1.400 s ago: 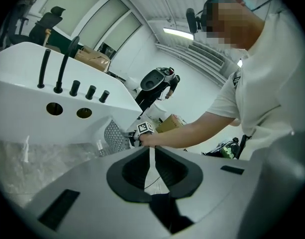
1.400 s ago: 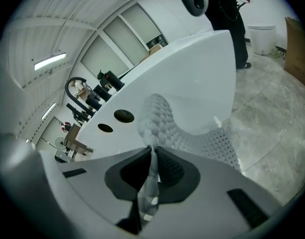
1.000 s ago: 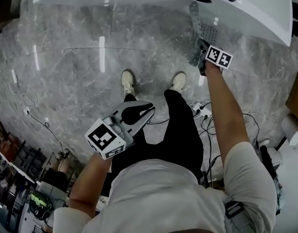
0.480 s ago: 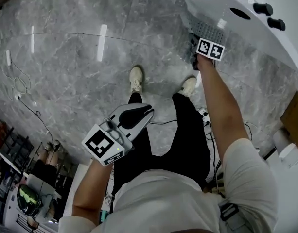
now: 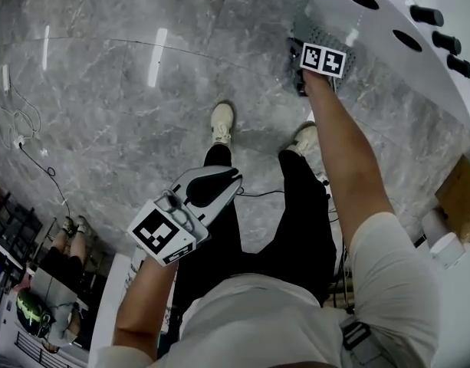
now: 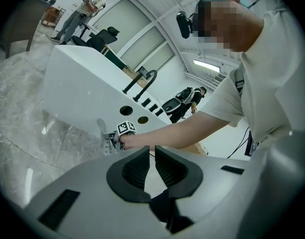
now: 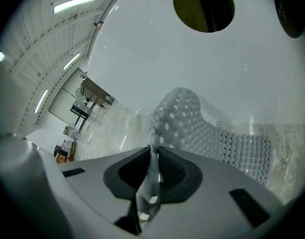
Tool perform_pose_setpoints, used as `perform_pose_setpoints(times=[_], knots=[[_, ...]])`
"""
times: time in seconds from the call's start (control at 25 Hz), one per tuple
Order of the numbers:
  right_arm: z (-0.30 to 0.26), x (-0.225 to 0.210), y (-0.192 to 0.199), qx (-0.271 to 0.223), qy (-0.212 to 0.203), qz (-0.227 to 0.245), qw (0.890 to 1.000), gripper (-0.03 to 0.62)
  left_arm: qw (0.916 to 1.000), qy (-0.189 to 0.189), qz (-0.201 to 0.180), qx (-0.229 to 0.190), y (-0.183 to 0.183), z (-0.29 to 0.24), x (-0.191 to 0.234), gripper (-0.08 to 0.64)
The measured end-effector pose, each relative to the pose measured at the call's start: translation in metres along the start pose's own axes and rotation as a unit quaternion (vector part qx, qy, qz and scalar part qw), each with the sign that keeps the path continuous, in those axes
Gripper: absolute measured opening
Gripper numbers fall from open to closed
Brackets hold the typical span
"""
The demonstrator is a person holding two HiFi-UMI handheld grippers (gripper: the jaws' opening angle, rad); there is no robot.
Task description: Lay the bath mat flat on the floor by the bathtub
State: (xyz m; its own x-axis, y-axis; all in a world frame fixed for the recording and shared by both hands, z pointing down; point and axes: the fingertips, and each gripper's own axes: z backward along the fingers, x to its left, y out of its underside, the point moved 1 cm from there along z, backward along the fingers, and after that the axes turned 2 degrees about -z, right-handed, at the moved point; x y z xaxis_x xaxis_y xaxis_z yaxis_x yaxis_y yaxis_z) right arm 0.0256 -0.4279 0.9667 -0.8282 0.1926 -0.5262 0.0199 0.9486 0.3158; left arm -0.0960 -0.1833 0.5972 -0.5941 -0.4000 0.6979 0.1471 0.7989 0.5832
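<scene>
While the bath mat (image 5: 310, 32), curled against the bathtub (image 5: 382, 23) at upper right, is pinched edge-on in the right gripper (image 5: 301, 85) for placing, the left gripper (image 6: 152, 156) is held clear, jaws narrowly apart and empty.

Grey marble floor (image 5: 104, 67) lies under you; a cable (image 5: 20, 139) trails at nine o'clock, a cardboard box (image 5: 458, 194) at three.

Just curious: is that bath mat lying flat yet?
Not flat: the bath mat humps up beside the bathtub, pinched in the right tongs.
</scene>
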Motion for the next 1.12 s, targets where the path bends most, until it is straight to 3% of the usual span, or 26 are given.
perform_pose_setpoints(times=[0.2,0.24,0.48,0.8,1.12], knots=[[-0.019,0.015,0.009,0.008,0.000,0.005,1.000,0.089,1.0000,-0.001,0.001,-0.003,0.006,0.010,0.014,0.046],[-0.020,0.018,0.007,0.003,0.000,0.004,1.000,0.057,1.0000,-0.001,0.001,-0.003,0.007,0.011,0.017,0.046],[0.002,0.035,0.016,-0.009,0.003,-0.008,1.000,0.027,0.9999,0.013,-0.005,-0.006,0.004,0.023,0.013,0.046],[0.078,0.053,0.044,-0.028,0.020,-0.028,0.999,0.011,0.9973,0.048,-0.055,-0.010,-0.016,0.049,-0.013,0.046],[0.183,0.107,0.081,-0.057,0.022,-0.038,0.997,0.009,0.9885,0.096,-0.116,0.013,-0.024,0.082,-0.050,0.046]])
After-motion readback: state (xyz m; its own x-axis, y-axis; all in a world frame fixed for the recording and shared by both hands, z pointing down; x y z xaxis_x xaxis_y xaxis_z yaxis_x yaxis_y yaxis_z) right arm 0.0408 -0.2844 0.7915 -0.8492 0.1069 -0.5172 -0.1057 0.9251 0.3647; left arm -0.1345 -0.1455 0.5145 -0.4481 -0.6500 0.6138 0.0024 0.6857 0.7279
